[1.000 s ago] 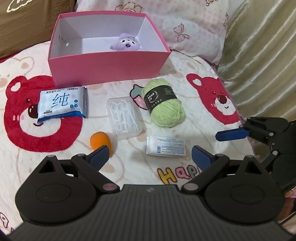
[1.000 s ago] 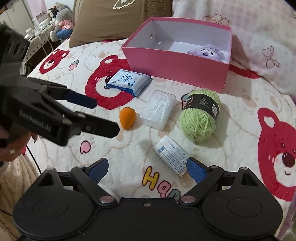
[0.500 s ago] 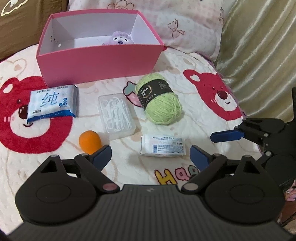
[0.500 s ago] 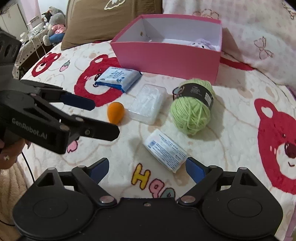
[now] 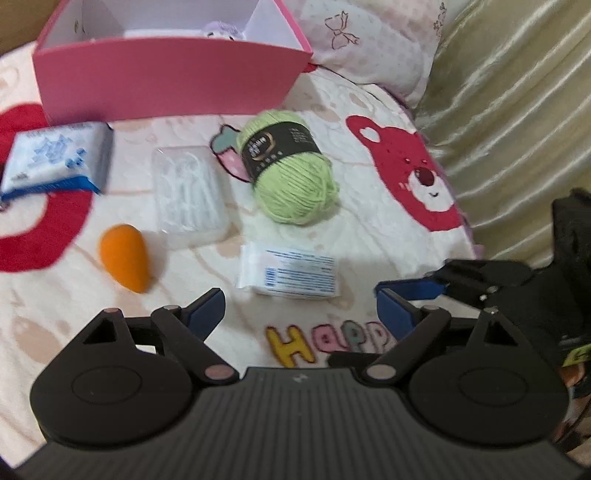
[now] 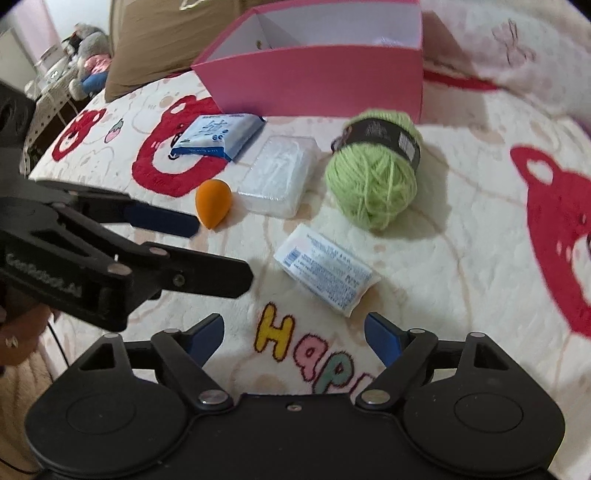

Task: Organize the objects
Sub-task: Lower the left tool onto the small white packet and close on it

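Pink cardboard marks the goal: the open pink box (image 5: 166,79) stands at the far side of the bear-print blanket (image 5: 369,206), with a small purple plush toy (image 5: 223,30) already inside it. Five things lie loose on the blanket in front of it: a blue pack of wet wipes (image 5: 55,162), a clear case of floss picks (image 5: 190,192), a green yarn ball (image 5: 291,177), an orange makeup sponge (image 5: 125,262) and a white tissue packet (image 5: 290,275).

Compared with a second ago, both cameras sit lower and closer to the blanket, so the loose items loom larger and the box has slid toward the top of each view. The left claw (image 5: 301,308) and the right claw (image 6: 293,330) have both just been closing a little, yet their blue pads are apart and nothing lies between them.

In the left wrist view the tissue packet sits just ahead of the left claw's gap; in the right wrist view the same packet lies just beyond the right claw's right-hand pad, while the left claw reaches in from the left near the sponge.

My reading is that sorting is at an early stage, with one item boxed and five to go, and that the descent is an approach to a pick, most likely the tissue packet. Which hand takes it I cannot tell.
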Tool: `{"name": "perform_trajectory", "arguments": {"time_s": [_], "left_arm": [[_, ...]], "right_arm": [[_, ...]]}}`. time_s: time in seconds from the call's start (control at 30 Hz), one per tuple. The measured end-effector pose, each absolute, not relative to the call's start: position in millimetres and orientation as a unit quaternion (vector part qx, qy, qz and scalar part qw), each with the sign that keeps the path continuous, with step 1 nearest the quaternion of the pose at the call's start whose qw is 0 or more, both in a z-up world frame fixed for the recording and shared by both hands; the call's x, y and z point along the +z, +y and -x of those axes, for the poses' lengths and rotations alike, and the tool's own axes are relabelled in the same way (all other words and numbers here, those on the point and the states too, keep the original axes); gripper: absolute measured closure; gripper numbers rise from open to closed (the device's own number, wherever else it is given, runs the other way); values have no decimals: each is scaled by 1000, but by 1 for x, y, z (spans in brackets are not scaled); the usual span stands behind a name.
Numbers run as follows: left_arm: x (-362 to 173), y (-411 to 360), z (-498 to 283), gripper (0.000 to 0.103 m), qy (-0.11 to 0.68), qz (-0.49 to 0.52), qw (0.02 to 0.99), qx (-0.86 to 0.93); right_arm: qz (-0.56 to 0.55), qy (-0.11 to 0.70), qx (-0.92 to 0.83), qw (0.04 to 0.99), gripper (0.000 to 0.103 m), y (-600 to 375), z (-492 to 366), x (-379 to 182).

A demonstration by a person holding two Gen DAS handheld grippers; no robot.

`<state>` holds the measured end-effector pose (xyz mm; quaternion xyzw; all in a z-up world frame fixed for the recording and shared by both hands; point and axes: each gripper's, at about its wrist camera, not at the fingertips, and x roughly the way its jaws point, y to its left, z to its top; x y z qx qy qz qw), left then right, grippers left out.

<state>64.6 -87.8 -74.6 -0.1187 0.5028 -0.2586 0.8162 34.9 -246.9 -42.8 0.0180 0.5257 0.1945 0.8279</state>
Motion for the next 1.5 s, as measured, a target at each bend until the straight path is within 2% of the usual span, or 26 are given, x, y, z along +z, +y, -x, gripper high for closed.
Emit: {"name": "perform_trajectory", "arguments": {"time_s": [0.3,0.43,0.67,0.93,1.0,1.07,1.27,1.33,1.5], "left_arm": [[-98,-94,-71,20,500,128,819,-251],[-111,-92,-73,30,499,134,822,-240],[-122,-99,-73,35,482,120,834,-242],[-145,-98,-85,50,470,125,840,-240],[-145,-99,-85,57,463,130,841,-248],[-145,-98,-84,59,467,140,836,-253],[-151,-94,-81,59,499,177,814,-239],[-154,-95,-80,59,502,183,812,-237],[-154,-92,-88,60,513,202,804,-222]], "right_arm": [[-31,528,182,829,17,-254,-38,-61],[-34,514,175,839,17,-256,-36,-68],[-67,486,162,856,17,-260,-41,-76],[-53,484,157,859,45,-259,-43,-89],[-51,484,162,858,53,-259,-44,-91],[-39,479,163,862,57,-257,-44,-92],[10,469,174,866,55,-248,-45,-89],[22,477,190,858,39,-245,-46,-91],[7,476,190,859,33,-247,-46,-97]]}}
